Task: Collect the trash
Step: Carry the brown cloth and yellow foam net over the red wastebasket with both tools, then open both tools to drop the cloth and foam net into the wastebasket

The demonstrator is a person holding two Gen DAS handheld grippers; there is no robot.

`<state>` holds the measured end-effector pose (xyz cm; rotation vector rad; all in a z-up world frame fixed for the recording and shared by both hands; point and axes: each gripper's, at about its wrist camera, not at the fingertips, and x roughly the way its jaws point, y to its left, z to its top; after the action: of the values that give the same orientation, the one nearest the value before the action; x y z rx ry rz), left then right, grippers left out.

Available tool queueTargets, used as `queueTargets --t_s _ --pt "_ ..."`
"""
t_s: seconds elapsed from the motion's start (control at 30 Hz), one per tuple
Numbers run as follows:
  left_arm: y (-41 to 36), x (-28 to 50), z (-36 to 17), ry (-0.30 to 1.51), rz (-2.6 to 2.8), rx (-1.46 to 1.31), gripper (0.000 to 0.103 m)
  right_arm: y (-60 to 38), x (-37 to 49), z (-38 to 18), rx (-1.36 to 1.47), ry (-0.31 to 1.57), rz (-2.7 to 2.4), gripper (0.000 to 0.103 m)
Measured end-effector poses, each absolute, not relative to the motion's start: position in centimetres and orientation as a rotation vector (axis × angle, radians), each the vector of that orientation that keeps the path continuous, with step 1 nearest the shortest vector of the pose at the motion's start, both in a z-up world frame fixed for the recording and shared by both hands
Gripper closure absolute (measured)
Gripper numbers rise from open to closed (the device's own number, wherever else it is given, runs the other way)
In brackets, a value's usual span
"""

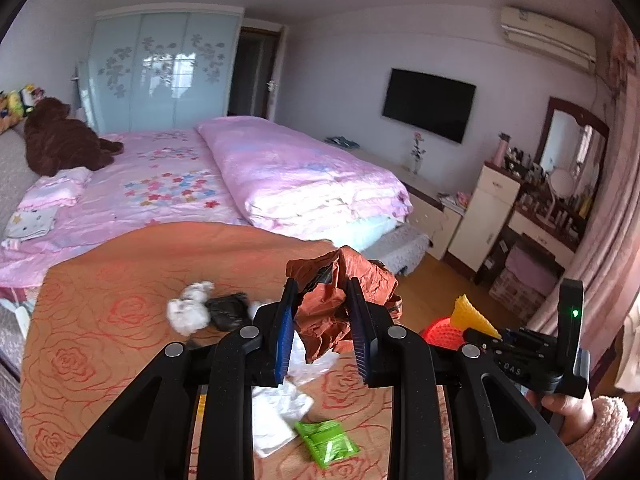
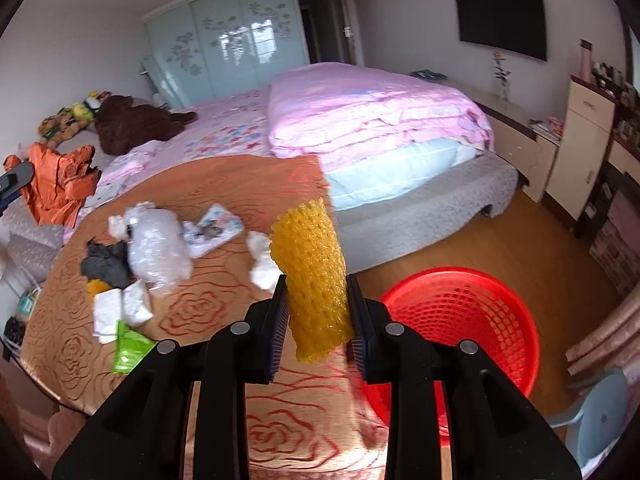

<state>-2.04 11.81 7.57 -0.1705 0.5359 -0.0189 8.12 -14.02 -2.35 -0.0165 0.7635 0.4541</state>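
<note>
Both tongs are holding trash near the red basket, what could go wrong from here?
The yellow foam net sits in the right tongs over the table edge, not yet above the red basket; released now, it would likely hit the floor. The crumpled orange bag bulges past the left tongs and may slip.

Yellow foam net clamped in right claw, beside red basket.

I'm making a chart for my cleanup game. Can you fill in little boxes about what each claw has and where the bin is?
left gripper: shut on crumpled orange-brown paper
right gripper: shut on yellow foam net
bin: red basket on floor beside table
still on table: green packet, white tissues, dark wad
</note>
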Motion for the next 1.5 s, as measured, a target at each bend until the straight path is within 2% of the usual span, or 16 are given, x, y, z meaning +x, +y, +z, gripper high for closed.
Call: queueTargets --t_s 0.73,1.3,1.47,1.5 --pt "-5.4 9.3 -0.6 0.774 -0.363 0.017 0.079 -25.1 12.0 -7.1 0.078 0.856 0.113 0.075" --pt "-10.0 12.2 -6.3 0.877 -0.386 0.089 0.079 -26.6 12.4 -10.0 0.122 0.922 0.007 0.074" --pt "-9.6 12.5 -7.1 0.905 -0.376 0.088 0.077 -26.6 12.6 -10.1 0.125 0.923 0.006 0.062" --pt "-9.5 12.6 -7.2 0.906 -0.376 0.086 0.075 -26.7 12.6 -10.1 0.127 0.922 0.004 0.057"
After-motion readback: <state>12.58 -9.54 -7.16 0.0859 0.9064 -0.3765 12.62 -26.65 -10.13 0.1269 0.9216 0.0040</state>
